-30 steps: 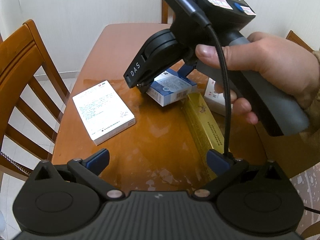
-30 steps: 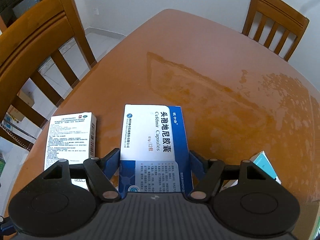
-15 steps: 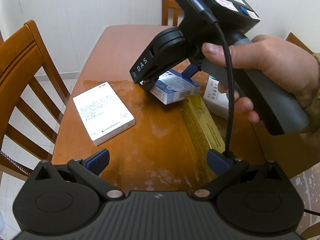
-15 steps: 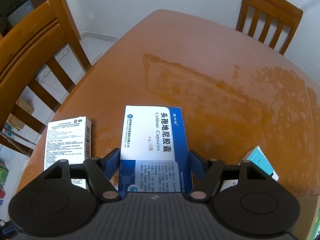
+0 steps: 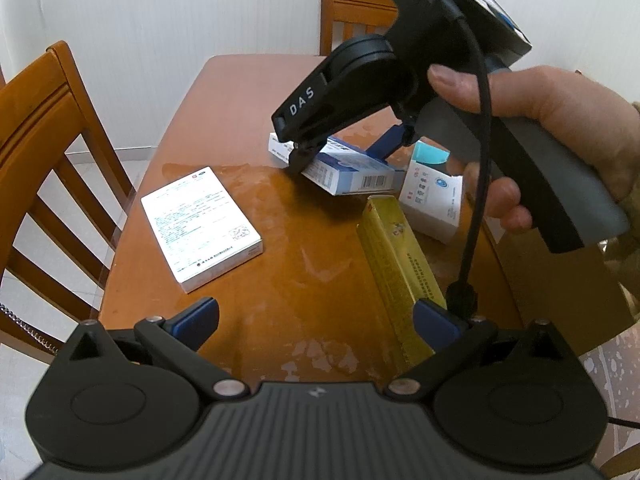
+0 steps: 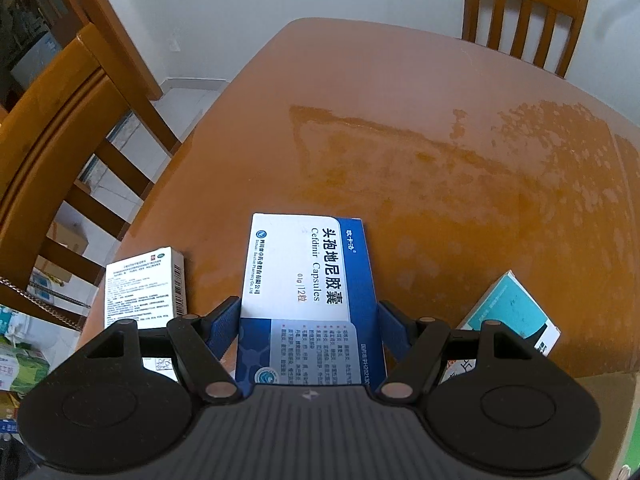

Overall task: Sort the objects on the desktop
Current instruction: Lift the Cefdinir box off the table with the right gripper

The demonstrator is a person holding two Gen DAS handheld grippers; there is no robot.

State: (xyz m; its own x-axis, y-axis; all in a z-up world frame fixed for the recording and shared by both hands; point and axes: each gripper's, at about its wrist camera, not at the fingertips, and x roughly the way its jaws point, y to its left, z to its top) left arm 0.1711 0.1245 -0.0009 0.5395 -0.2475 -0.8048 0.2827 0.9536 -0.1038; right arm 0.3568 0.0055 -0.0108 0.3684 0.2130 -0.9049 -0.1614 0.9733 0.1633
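Note:
My right gripper [image 6: 308, 320] is shut on a blue and white capsule box [image 6: 308, 280] and holds it above the wooden table [image 6: 400, 160]. The left wrist view shows that gripper [image 5: 340, 156] with the box [image 5: 352, 172] clamped between its blue pads. My left gripper [image 5: 316, 316] is open and empty, low over the near part of the table. A flat white box [image 5: 200, 224] lies to its left. A long gold box [image 5: 400, 264] lies to its right, close to the right fingertip [image 5: 432, 316]. A white box with teal [image 5: 432, 196] lies behind the gold one.
Wooden chairs stand at the table's left [image 5: 48, 152] and far end [image 5: 352, 16]. In the right wrist view the white box [image 6: 144, 288] lies near the table's left edge and the teal box [image 6: 512, 312] at the right. A cardboard box [image 6: 604, 408] sits at the lower right.
My right gripper has lifted the blue and white box and carried it up and away from the left gripper. The left gripper has stayed open and still.

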